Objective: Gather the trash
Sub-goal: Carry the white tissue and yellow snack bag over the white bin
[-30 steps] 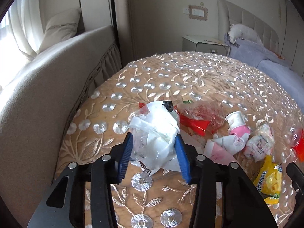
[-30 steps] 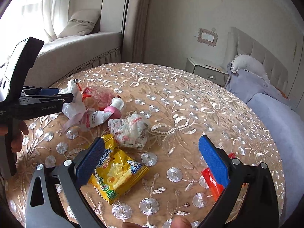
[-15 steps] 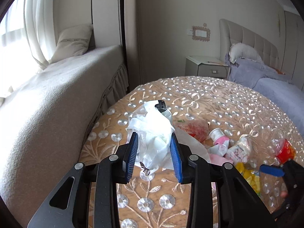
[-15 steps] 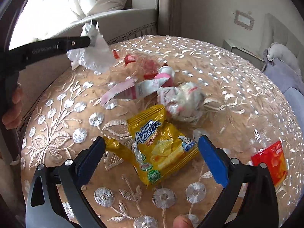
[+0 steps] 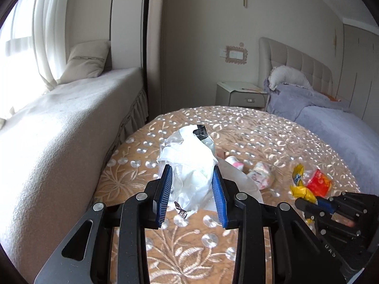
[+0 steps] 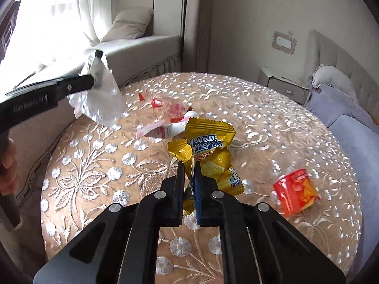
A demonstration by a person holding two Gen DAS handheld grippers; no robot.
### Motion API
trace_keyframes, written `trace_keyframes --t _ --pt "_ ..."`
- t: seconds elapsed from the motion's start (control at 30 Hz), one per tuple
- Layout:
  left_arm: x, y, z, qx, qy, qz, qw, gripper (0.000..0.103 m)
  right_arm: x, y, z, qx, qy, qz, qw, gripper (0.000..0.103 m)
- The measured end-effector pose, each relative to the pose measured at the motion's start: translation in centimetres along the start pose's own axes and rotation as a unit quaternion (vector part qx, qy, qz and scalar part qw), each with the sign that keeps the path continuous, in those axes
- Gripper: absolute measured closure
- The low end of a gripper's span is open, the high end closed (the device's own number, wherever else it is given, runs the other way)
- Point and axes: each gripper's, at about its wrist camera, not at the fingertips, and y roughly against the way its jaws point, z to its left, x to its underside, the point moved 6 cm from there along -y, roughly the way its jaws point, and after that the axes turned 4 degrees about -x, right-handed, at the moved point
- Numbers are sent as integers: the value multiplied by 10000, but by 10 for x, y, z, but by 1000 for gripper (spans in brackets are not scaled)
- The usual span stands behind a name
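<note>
Left gripper (image 5: 193, 190): jaws closed on a crumpled white plastic bag (image 5: 189, 163). The bag sits between the two blue pads (image 5: 165, 189), bulges up and forward past the jaw tips, and a loose flap hangs below them. In the right wrist view the same bag (image 6: 99, 99) hangs clear of the bench, off the tip of the left gripper's jaws at upper left, with a hand (image 6: 8, 165) on the handle at the left edge.

Right gripper (image 6: 188, 184): its jaws have just been closing and now pinch a yellow snack packet (image 6: 208, 151). The packet stands up out of the jaws, its printed face beyond the tips and its lower end crumpled between and just right of them. In the left wrist view the packet (image 5: 299, 187) shows at the tip of the right gripper (image 5: 308, 204), low at right.

Bench (image 6: 260, 123): round, with a tan embroidered cloth. Beyond the right jaws lies a white-and-pink tube (image 6: 165, 127), touching a clear wrapper with red print (image 6: 170, 107). To the right of the jaws, apart from the packet, lies a red-labelled clear wrapper (image 6: 296, 191). In the left wrist view, a crumpled pink-and-white wrapper (image 5: 260, 176) lies on the bench right of the left jaws.
</note>
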Motion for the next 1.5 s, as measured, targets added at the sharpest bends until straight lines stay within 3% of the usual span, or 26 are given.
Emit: trace_keyframes --t 0.33,0.67,1.07,1.4,1.5 --pt "26 58 -92 983 -525 -182 9936 70 27 109 -50 796 -469 -748 9929 94" --pt "72 105 -192 1876 -1215 -282 9743 70 91 181 -89 1535 -907 -968 9792 94" --pt "120 136 -291 2626 -1959 -163 9447 70 169 238 -132 2330 -1508 -900 9565 94" --pt "161 154 -373 3209 -2414 50 9158 70 224 267 -166 2718 -2059 -836 9363 94" --pt "181 155 -398 3369 -2644 195 9034 70 244 272 -179 2823 -2262 -744 9293 94"
